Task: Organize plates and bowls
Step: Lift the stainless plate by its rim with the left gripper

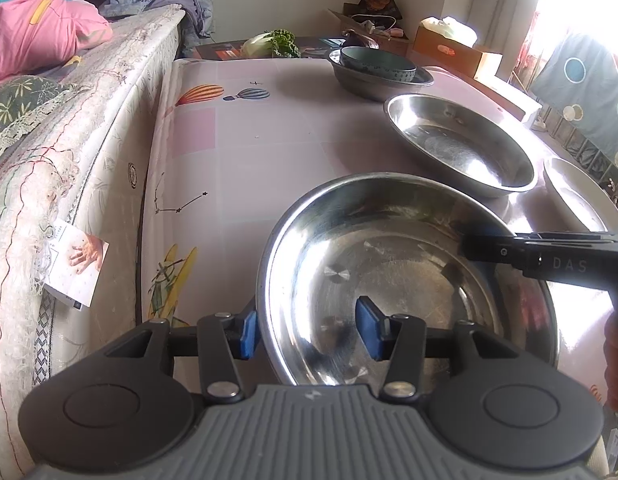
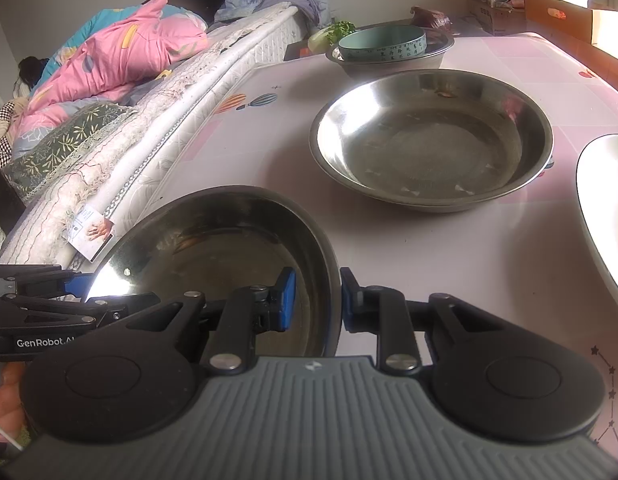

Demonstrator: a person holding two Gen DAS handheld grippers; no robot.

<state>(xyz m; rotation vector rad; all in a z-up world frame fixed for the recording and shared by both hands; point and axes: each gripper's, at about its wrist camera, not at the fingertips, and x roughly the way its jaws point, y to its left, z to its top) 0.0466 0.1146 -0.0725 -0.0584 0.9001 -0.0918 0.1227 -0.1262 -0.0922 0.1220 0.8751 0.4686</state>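
Observation:
A steel bowl [image 1: 389, 264] sits at the near edge of the table; it also shows in the right wrist view [image 2: 213, 248]. My left gripper [image 1: 309, 328] is open, its blue pads straddling the bowl's left rim with a wide gap. My right gripper [image 2: 318, 298] straddles the right rim, pads close to the rim wall. A second steel bowl [image 2: 429, 140] lies beyond. A teal bowl [image 2: 383, 42] sits inside a third steel bowl [image 2: 437, 54] at the far end. A white plate [image 2: 605, 208] is at the right.
The table has a pink patterned cloth [image 1: 245, 136]. A mattress edge [image 1: 89, 168] runs along its left side, with pink bedding [image 2: 121, 56]. Cardboard boxes [image 1: 457, 46] and greens [image 1: 275, 42] lie past the far end.

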